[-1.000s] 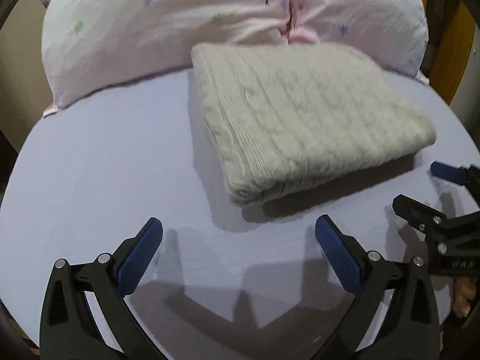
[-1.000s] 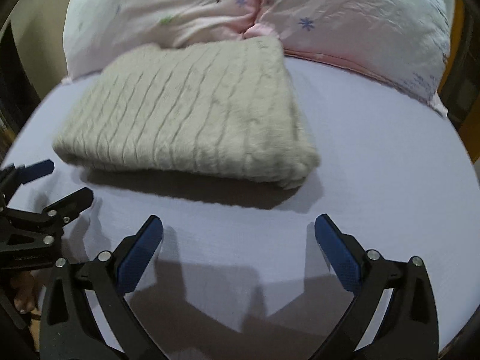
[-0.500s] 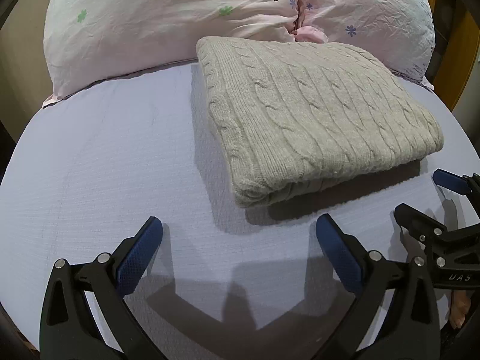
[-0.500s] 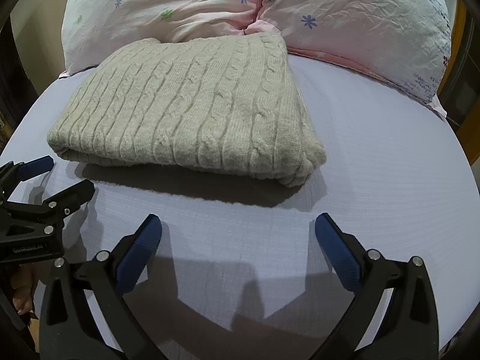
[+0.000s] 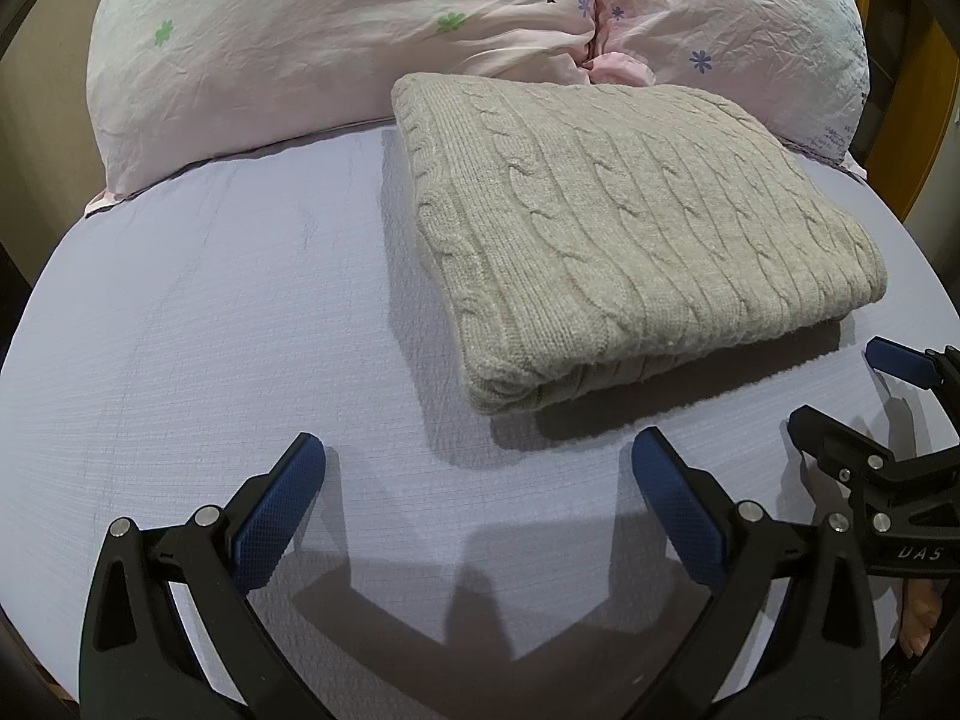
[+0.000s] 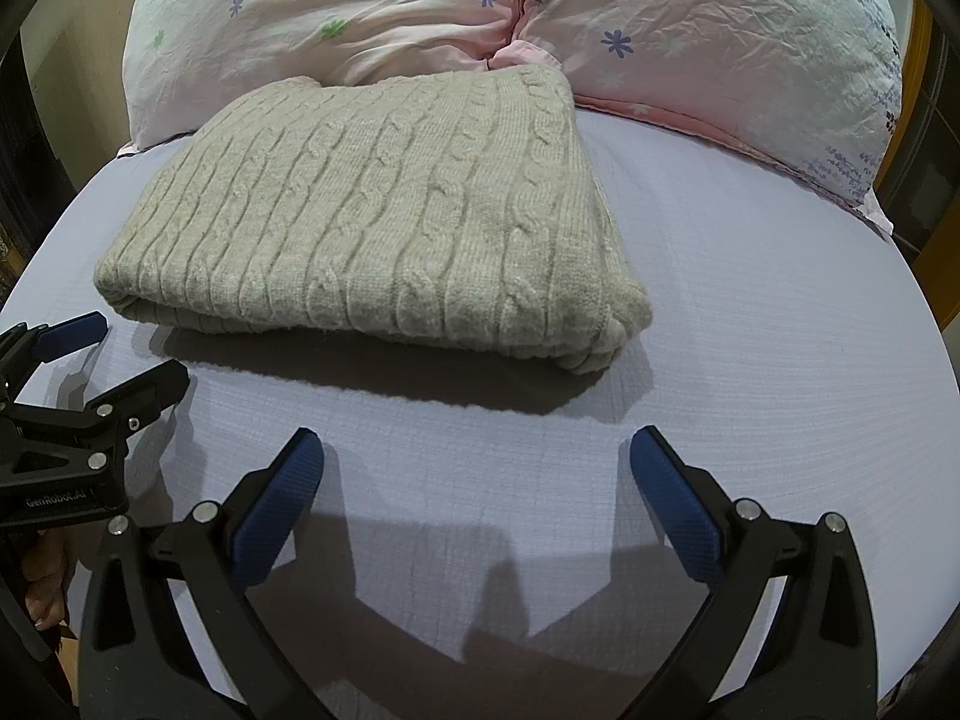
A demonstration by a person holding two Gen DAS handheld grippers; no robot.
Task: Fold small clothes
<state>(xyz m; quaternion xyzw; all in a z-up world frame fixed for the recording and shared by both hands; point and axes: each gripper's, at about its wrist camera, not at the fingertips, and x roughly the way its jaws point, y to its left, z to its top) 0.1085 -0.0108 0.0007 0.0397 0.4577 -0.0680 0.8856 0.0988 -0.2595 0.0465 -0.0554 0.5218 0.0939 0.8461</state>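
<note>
My left gripper (image 5: 477, 468) and right gripper (image 6: 476, 462), black with ridged blue pads, both gape wide and empty over the lavender woven bedsheet (image 5: 210, 330). Just beyond lies the folded beige cable-knit sweater (image 6: 384, 222), its far edge touching two crinkled pink flower-print pillows (image 5: 336, 36).

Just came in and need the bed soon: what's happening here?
A person holds two black grippers with blue pads. The left gripper and the right gripper hover open and empty above the lavender bedsheet. The beige cable-knit sweater already lies folded against the pink floral pillows, untouched.
</note>
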